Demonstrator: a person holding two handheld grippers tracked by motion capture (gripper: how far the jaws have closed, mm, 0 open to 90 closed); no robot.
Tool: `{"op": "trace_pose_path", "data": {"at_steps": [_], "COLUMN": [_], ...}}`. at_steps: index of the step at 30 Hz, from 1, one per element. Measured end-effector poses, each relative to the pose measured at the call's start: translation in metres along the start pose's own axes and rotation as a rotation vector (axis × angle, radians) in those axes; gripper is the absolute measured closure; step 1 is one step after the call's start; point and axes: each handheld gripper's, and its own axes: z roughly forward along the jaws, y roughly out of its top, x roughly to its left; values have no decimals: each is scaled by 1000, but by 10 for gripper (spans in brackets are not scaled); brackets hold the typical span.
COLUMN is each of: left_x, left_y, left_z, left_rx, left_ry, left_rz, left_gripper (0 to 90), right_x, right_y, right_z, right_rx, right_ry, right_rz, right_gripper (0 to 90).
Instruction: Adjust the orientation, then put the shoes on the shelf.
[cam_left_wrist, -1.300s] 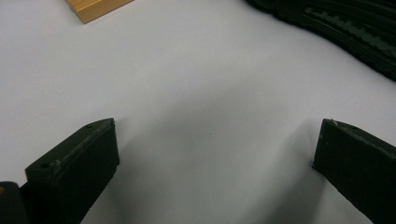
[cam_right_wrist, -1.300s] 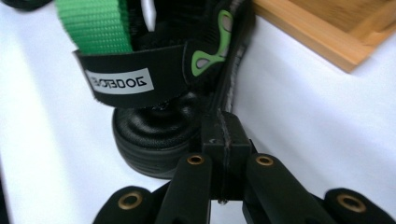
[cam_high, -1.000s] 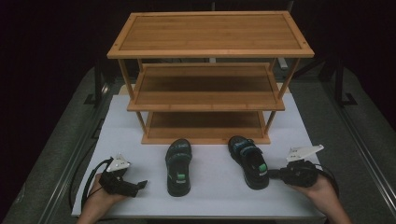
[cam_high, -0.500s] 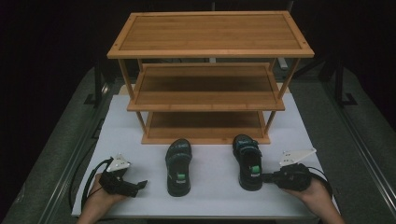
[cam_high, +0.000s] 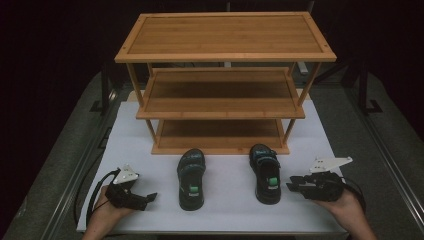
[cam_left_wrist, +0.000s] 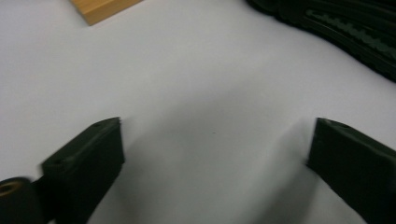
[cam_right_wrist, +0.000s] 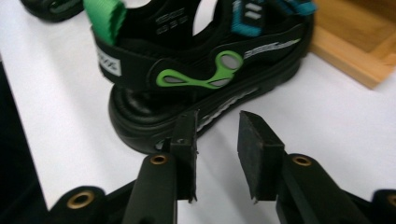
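High view: two black sandals lie side by side on the white table top (cam_high: 225, 205), toes toward the wooden three-tier rack (cam_high: 222, 85). The left sandal (cam_high: 191, 178) sits at about 6 o'clock from the rack's bottom shelf, the right sandal (cam_high: 266, 173) toward 5 o'clock. A second ago the right sandal lay slanted with its heel swung out to the right — now it stands straight, parallel to its partner and a little nearer the rack. The right gripper (cam_high: 291, 185) lies at 3 o'clock of that sandal's heel, tips just beside the sole; before, it was against the heel. The left gripper (cam_high: 151, 197) rests at 9 o'clock of the left sandal, apart from it, unmoved.

Left gripper view: the jaws stand spread wide over bare table top; the left sandal's sole (cam_left_wrist: 345, 35) crosses at 1 o'clock and a rack corner (cam_left_wrist: 100, 7) shows at 11 o'clock.

Right gripper view: the jaws have just been opening — now parted by a narrow gap with nothing between them, the right sandal's sole (cam_right_wrist: 187, 116) lying just past the tips.
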Motion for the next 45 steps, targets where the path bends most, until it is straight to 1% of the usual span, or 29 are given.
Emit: {"op": "trace_pose_path", "data": {"at_steps": [1,4,7,12,15,17,18,19,20,23,25,26,28,29,32,37,38,42,45], "left_x": [1,1,-3,-12,-18,-22,-24,-26,-28,-32,-34,-35,-38,-38,-42,-47,-48,-50,-51], "left_y": [0,2,7,19,29,37,40,43,46,54,58,61,65,67,73,83,85,94,100], "left_z": [-1,-4,-6,-12,-16,-18,-18,-19,-19,-20,-20,-21,-19,-19,-17,-13,-12,-7,-1], "left_rx": [-3,-7,-17,-52,-71,-87,-92,-98,-103,-109,-120,-119,-121,-121,-133,-135,-140,-151,-148], "left_ry": [-1,2,-6,-15,-24,-39,-43,-45,-49,-60,-70,-72,-79,-85,-97,-115,-119,-129,-135], "left_rz": [-9,-14,-6,1,10,22,28,33,40,48,57,62,67,73,78,101,100,114,121], "left_gripper": [79,133,140,148,149,148,149,149,149,151,180,181,183,202,206,218,219,226,231], "right_x": [0,-1,-2,-3,-3,-2,-2,-2,-1,-1,-1,-1,-1,-1,-1,-2,-2,-3,-5], "right_y": [1,4,9,17,23,28,31,31,35,38,40,41,43,45,47,51,52,55,58], "right_z": [-2,-5,-8,-13,-14,-13,-13,-13,-11,-11,-10,-9,-7,-4,-2,3,4,9,14], "right_rx": [-7,-18,-29,-47,-53,-56,-62,-62,-62,-65,-66,-67,-66,-67,-66,-63,-64,-68,-64], "right_ry": [-21,-46,-59,-72,-71,-70,-66,-66,-64,-62,-61,-59,-57,-53,-50,-41,-39,-37,-34], "right_rz": [6,10,13,13,12,9,0,0,-7,-9,-12,-10,-14,-17,-21,-30,-32,-33,-36], "right_gripper": [605,571,556,544,522,509,506,506,499,494,485,485,476,470,466,458,457,457,462]}}
